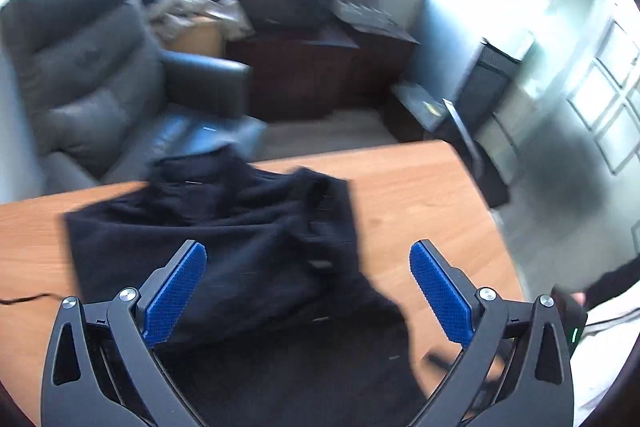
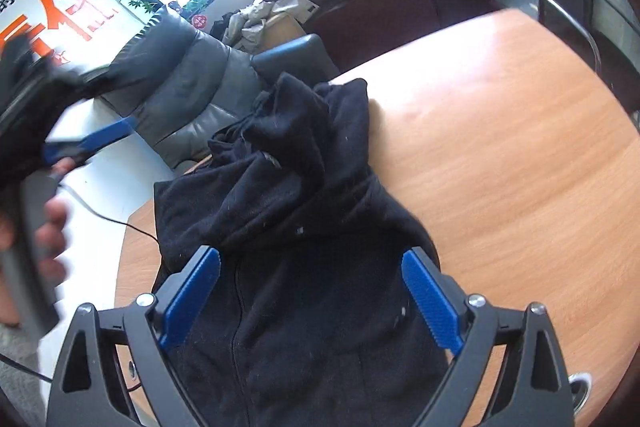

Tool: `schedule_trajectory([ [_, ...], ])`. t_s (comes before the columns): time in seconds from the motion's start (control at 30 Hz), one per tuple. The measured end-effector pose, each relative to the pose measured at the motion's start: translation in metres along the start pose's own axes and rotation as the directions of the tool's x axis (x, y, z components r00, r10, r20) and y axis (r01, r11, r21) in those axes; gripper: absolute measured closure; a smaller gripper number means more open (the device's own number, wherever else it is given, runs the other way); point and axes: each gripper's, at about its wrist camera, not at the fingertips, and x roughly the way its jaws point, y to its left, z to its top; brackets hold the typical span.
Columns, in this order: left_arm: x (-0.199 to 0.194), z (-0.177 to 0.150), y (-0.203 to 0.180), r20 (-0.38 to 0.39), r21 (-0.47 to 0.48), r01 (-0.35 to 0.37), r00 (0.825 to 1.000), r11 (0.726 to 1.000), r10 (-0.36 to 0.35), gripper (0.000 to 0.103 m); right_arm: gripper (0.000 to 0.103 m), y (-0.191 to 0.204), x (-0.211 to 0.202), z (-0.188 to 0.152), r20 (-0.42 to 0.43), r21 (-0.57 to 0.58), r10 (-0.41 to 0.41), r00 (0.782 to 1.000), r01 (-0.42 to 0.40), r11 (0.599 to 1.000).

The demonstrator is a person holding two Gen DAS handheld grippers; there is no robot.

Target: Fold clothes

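Observation:
A black zip-up hoodie (image 1: pixel 248 239) lies crumpled on the wooden table (image 1: pixel 420 195); its hood end bunches toward the far edge. In the right wrist view the hoodie (image 2: pixel 288 227) shows its front zipper running toward me. My left gripper (image 1: pixel 308 267) is open and empty, hovering above the hoodie's near part. My right gripper (image 2: pixel 310 275) is open and empty, above the hoodie's body. The left gripper also shows at the left of the right wrist view (image 2: pixel 84 143), held in a hand and blurred.
A grey leather armchair (image 1: pixel 92 79) stands just beyond the table's far edge. Dark wooden cabinets (image 1: pixel 316 67) with boxes and clutter sit behind it. A thin black cable (image 2: pixel 100 215) runs off the table's left side. Bare wood (image 2: pixel 500 155) lies right of the hoodie.

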Motion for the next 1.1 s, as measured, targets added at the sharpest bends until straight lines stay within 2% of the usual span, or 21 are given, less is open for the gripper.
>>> schedule_trajectory([
  [0.03,-0.006,-0.002,0.021,-0.007,0.012,-0.108,0.994,0.994,0.109,0.0,0.005,0.003,0.004,0.01,0.012,-0.007,-0.016,1.0,0.016,1.0],
  [0.07,-0.006,-0.006,0.044,-0.031,0.025,-0.232,0.972,0.972,0.233,0.0,0.004,0.007,0.01,0.02,0.025,-0.014,-0.035,0.999,0.036,0.999],
  [0.1,-0.004,-0.011,0.068,-0.059,0.039,-0.357,0.932,0.933,0.359,0.0,0.004,0.011,0.019,0.03,0.039,-0.02,-0.061,0.997,0.062,0.998],
  [0.13,-0.001,-0.016,0.094,-0.083,0.057,-0.466,0.879,0.883,0.469,0.0,0.004,0.016,0.03,0.039,0.045,-0.03,-0.095,0.994,0.097,0.995],
  [0.23,0.007,-0.028,0.161,-0.098,0.115,-0.656,0.74,0.746,0.666,0.0,0.004,0.037,0.071,0.06,0.045,-0.114,-0.193,0.98,0.197,0.974],
  [0.27,0.013,-0.031,0.18,-0.106,0.125,-0.686,0.709,0.717,0.697,0.0,0.004,0.046,0.087,0.065,0.038,-0.149,-0.216,0.976,0.22,0.964],
  [0.3,0.02,-0.033,0.195,-0.118,0.129,-0.702,0.691,0.701,0.713,0.0,0.004,0.055,0.104,0.067,0.029,-0.179,-0.244,0.969,0.245,0.953],
  [0.33,0.032,-0.036,0.207,-0.149,0.124,-0.679,0.708,0.724,0.69,0.0,0.004,0.06,0.119,0.069,0.026,-0.192,-0.276,0.961,0.276,0.942],
  [0.4,0.064,-0.045,0.213,-0.221,0.08,-0.574,0.787,0.815,0.576,0.0,0.004,0.07,0.149,0.071,0.02,-0.199,-0.346,0.938,0.343,0.918],
  [0.43,0.083,-0.05,0.209,-0.252,0.052,-0.531,0.812,0.846,0.526,0.0,0.017,0.069,0.161,0.072,0.009,-0.174,-0.388,0.922,0.383,0.907],
  [0.47,0.101,-0.056,0.2,-0.269,0.031,-0.494,0.833,0.869,0.483,0.0,0.042,0.067,0.172,0.072,-0.006,-0.164,-0.424,0.906,0.417,0.894],
  [0.5,0.119,-0.06,0.19,-0.273,0.015,-0.453,0.856,0.892,0.439,0.0,0.057,0.063,0.178,0.073,-0.016,-0.143,-0.448,0.894,0.442,0.886],
  [0.53,0.137,-0.064,0.182,-0.28,0.015,-0.443,0.859,0.896,0.429,0.0,0.071,0.057,0.177,0.073,-0.016,-0.106,-0.457,0.889,0.453,0.885],
  [0.63,0.19,-0.075,0.167,-0.312,0.047,-0.478,0.827,0.877,0.468,0.0,0.071,0.035,0.166,0.074,-0.015,-0.008,-0.462,0.887,0.462,0.887],
  [0.7,0.206,-0.082,0.176,-0.327,0.031,-0.495,0.816,0.868,0.477,0.0,0.071,0.019,0.158,0.074,-0.024,0.061,-0.455,0.89,0.455,0.888],
  [0.8,0.208,-0.09,0.201,-0.352,-0.037,-0.48,0.827,0.877,0.438,0.0,0.062,-0.001,0.159,0.071,-0.061,0.123,-0.455,0.889,0.459,0.88],
  [0.83,0.205,-0.09,0.209,-0.354,-0.054,-0.482,0.828,0.875,0.435,0.0,0.051,-0.007,0.16,0.069,-0.071,0.14,-0.452,0.889,0.457,0.878],
  [0.87,0.2,-0.091,0.216,-0.354,-0.072,-0.482,0.831,0.873,0.429,0.0,0.044,-0.013,0.159,0.067,-0.077,0.156,-0.452,0.889,0.458,0.875],
  [1.0,0.176,-0.099,0.249,-0.348,-0.213,-0.45,0.864,0.867,0.364,0.0,0.043,-0.02,0.159,0.063,-0.086,0.162,-0.465,0.881,0.473,0.866],
  [1.07,0.169,-0.105,0.263,-0.348,-0.258,-0.433,0.876,0.864,0.335,0.0,0.042,-0.015,0.162,0.064,-0.09,0.116,-0.501,0.861,0.509,0.853],
  [1.1,0.172,-0.107,0.263,-0.351,-0.237,-0.434,0.872,0.869,0.34,0.0,0.04,-0.012,0.165,0.064,-0.098,0.089,-0.53,0.843,0.537,0.839],
])
